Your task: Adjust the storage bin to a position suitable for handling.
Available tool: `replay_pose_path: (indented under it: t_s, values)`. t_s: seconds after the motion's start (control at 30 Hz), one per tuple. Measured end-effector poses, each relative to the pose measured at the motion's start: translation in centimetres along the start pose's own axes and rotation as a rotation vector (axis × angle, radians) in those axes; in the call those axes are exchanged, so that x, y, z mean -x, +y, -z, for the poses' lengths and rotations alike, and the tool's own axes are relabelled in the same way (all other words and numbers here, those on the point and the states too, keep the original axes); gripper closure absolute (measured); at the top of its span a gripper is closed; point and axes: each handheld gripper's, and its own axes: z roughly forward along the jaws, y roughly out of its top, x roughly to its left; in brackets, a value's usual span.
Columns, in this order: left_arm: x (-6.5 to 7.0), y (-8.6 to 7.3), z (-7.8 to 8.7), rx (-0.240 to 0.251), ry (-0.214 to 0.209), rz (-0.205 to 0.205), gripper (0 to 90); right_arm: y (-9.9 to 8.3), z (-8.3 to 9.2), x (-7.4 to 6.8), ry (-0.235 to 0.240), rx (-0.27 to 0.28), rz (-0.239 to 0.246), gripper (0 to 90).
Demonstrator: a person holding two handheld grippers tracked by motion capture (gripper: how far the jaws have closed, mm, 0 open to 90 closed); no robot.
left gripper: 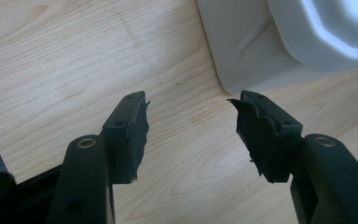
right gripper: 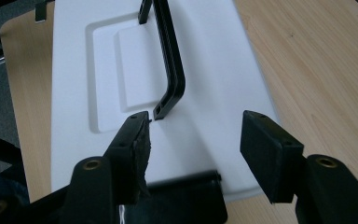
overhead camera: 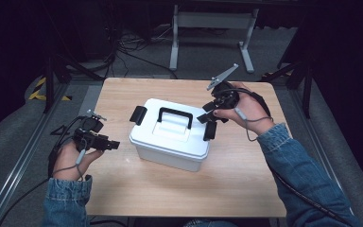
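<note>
Pale wood-grain table [overhead camera: 246, 184], grey floor [overhead camera: 9, 137], dim room. Glossy white box [overhead camera: 170, 142], black handle [overhead camera: 175, 116], perhaps plastic. Left gripper [left gripper: 191, 128], right gripper [right gripper: 193, 140]: jaws wide apart, holding nothing.

A light wooden table [overhead camera: 227, 184] with rounded corners stands on a grey floor [overhead camera: 14, 137]. Directly on it, near the middle, sits one white plastic box [overhead camera: 170, 151] with a lid and black handle [overhead camera: 175, 115].

Grey carpet floor [overhead camera: 14, 127] surrounds the light wooden worktop [overhead camera: 179, 189]; a grey metal stand [overhead camera: 212, 21] and cables [overhead camera: 132, 45] lie beyond in dark surroundings.
</note>
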Motion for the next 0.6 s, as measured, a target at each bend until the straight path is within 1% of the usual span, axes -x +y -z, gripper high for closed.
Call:
replay_pose_path:
  t_s: [0.07, 0.13, 0.23, 0.27, 0.3, 0.33, 0.4, 0.43, 0.5, 0.57, 0.6]
  values:
    - [-0.1, 0.0, 0.1, 0.005, -0.005, 0.012, 43.6, 0.5, -0.7, 0.0, 0.008, -0.009, 0.008, 43.9]
    - [-0.3, -0.1, 0.1, 0.011, -0.006, 0.015, 43.6, 1.0, -1.4, -0.1, 0.012, -0.022, 0.016, 44.7]
    - [-0.4, -0.1, 0.2, 0.013, -0.010, 0.029, 43.4, 1.7, -2.4, -0.3, 0.022, -0.034, 0.025, 47.5]
    - [-0.5, -0.1, 0.2, 0.019, -0.009, 0.031, 43.4, 1.8, -2.6, -0.3, 0.024, -0.037, 0.032, 51.2]
    - [-0.5, -0.1, 0.2, 0.019, -0.010, 0.034, 43.4, 2.0, -2.8, -0.4, 0.024, -0.040, 0.052, 54.1]
    - [-0.5, 0.0, 0.3, 0.020, -0.011, 0.033, 43.4, 2.2, -3.0, -0.4, 0.019, -0.044, 0.062, 55.3]
    - [-0.6, 0.0, 0.3, 0.020, -0.009, 0.027, 43.4, 2.5, -3.6, -0.5, 0.029, -0.054, 0.067, 58.8]
    - [-0.6, 0.0, 0.3, 0.020, -0.009, 0.027, 43.4, 2.5, -3.6, -0.5, 0.029, -0.054, 0.067, 58.8]
    - [-0.6, 0.0, 0.2, 0.023, -0.009, 0.033, 43.4, 2.8, -4.1, -0.6, 0.039, -0.057, 0.070, 62.4]
    - [-0.7, 0.0, 0.2, 0.020, -0.009, 0.029, 43.4, 3.0, -4.6, -0.8, 0.034, -0.074, 0.080, 67.4]
    - [-0.7, 0.0, 0.2, 0.022, -0.012, 0.035, 43.4, 3.2, -4.8, -0.9, 0.032, -0.081, 0.089, 70.7]
